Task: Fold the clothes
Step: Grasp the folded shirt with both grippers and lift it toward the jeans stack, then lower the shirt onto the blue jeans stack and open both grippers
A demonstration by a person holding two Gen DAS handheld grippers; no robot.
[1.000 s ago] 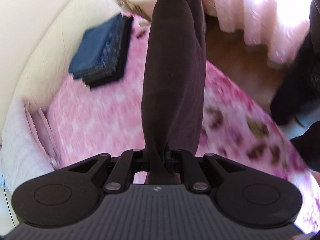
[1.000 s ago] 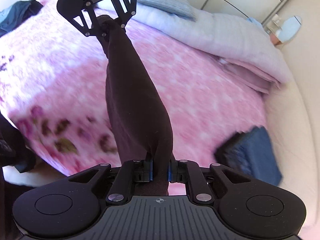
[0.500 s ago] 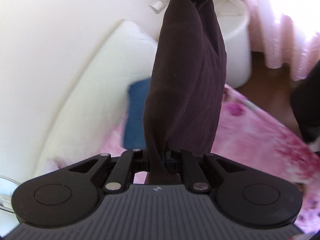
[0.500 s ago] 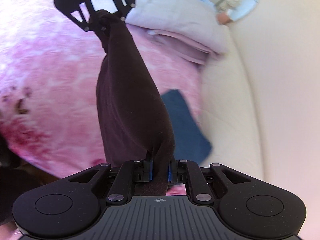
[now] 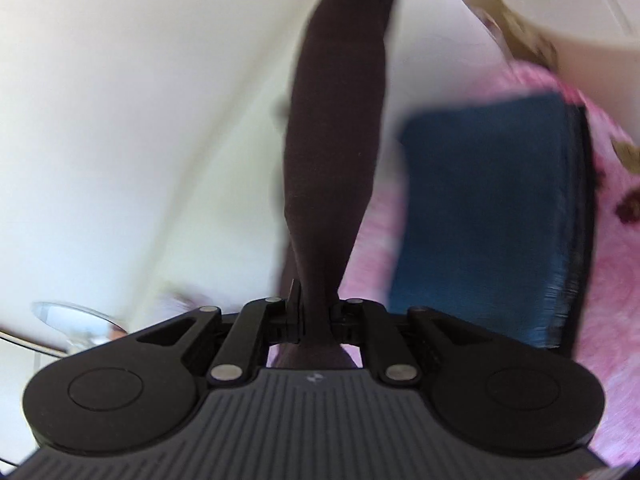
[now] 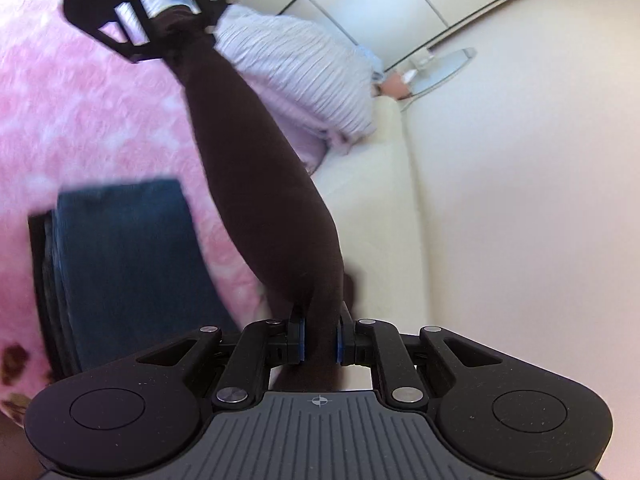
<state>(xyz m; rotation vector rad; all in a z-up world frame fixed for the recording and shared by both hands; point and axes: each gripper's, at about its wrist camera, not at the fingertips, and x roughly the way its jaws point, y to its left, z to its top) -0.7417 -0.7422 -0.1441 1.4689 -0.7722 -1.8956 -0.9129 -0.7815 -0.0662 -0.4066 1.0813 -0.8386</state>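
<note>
So the dark brown, soft knit garment (image 5: 332, 152) was strung between the two tools like a rope, bunched into a long narrow band. The left hand-held gripper (image 5: 314, 316) was pinched tight on one end of it, and the right hand-held gripper (image 6: 319, 340) had its blue-padded jaws clamped on the other end, cloth filling the gap between them. Each camera showed the other gripper at the far end of the band, up at the top of the frame, so the garment's long axis ran straight from one gripper to the other, hanging in the air with nothing resting on the bed.

The bit that mattered for the next move: the stack of folded clothes with the blue denim piece on top (image 5: 480, 220) sat on the fluffy pink blanket (image 6: 80, 112) just off to one side of the band. From the left camera it was to the right of the garment, from the right camera to the left, so it lay on the same side of the stretched cloth for both, below it and close by. Neither hand looked clearly nearer; the pile was about level with the near half of the band in both views. My guess is the garment needed to shift sideways over that pile before coming down.

Cloth looked matte, limp, no obvious seams or edges showing. Everything was motion-blurred. The cream padded bed surround (image 6: 380, 200) was on the other side.
</note>
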